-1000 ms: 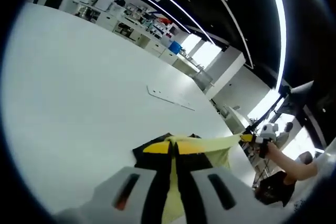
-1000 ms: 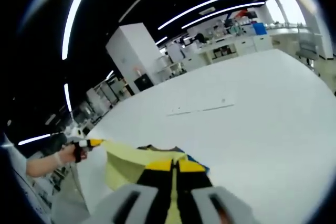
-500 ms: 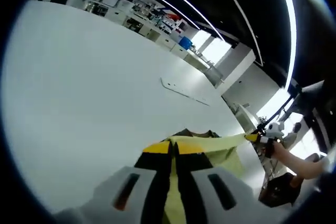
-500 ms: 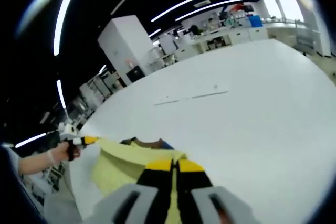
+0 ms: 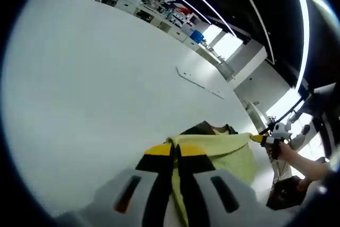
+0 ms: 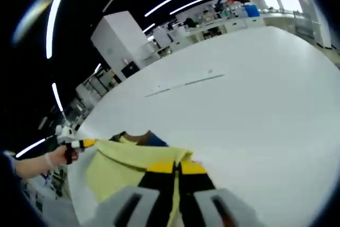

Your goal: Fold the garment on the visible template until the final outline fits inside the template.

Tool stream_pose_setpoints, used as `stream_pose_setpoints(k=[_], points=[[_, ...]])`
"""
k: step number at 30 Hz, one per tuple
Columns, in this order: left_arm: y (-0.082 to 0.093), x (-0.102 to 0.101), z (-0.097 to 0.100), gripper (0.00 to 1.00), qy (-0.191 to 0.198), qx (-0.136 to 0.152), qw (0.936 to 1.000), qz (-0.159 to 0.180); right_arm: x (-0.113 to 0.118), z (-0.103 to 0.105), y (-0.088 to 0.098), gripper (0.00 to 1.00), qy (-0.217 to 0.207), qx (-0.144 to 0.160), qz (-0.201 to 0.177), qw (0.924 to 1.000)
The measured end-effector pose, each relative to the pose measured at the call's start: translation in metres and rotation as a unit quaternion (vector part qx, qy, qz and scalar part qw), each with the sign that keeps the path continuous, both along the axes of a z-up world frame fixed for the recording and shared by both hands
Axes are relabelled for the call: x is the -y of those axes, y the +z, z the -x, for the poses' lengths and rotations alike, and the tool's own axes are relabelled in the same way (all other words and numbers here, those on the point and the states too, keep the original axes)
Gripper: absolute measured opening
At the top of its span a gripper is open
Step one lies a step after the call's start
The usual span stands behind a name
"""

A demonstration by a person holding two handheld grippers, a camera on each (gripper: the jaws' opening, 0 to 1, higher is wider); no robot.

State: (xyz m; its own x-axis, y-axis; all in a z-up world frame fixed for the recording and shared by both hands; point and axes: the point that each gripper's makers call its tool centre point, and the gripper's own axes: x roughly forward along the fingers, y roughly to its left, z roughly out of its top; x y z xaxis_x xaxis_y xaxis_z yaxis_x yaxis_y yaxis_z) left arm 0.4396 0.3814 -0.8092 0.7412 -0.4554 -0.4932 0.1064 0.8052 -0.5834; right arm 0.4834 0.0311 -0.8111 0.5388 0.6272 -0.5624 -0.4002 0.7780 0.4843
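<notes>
White bench (image 5: 79, 78) spreads ahead; we hold the yellow garment (image 5: 223, 150) between both grippers, left gripper (image 5: 175, 150) and right gripper (image 6: 176, 167) fingers clamped on its edge. Template, perhaps at 12 o'clock. Keep tension even while lowering.

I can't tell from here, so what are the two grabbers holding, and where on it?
Both hold the yellow garment: the left gripper and right gripper each pinch its top edge at opposite ends.

A broad white table (image 5: 79, 78) carries a thin template outline (image 5: 199, 82) and the yellow garment (image 5: 223, 150).
</notes>
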Motion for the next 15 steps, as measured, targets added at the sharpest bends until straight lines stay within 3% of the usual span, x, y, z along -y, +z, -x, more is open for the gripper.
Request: stream_pose_setpoints(k=[15], points=[[-0.020,-0.005,-0.013,0.00,-0.022,-0.004,0.9995,-0.022,0.002,-0.003,-0.013,0.00,0.012,-0.011,0.014,0.9998]])
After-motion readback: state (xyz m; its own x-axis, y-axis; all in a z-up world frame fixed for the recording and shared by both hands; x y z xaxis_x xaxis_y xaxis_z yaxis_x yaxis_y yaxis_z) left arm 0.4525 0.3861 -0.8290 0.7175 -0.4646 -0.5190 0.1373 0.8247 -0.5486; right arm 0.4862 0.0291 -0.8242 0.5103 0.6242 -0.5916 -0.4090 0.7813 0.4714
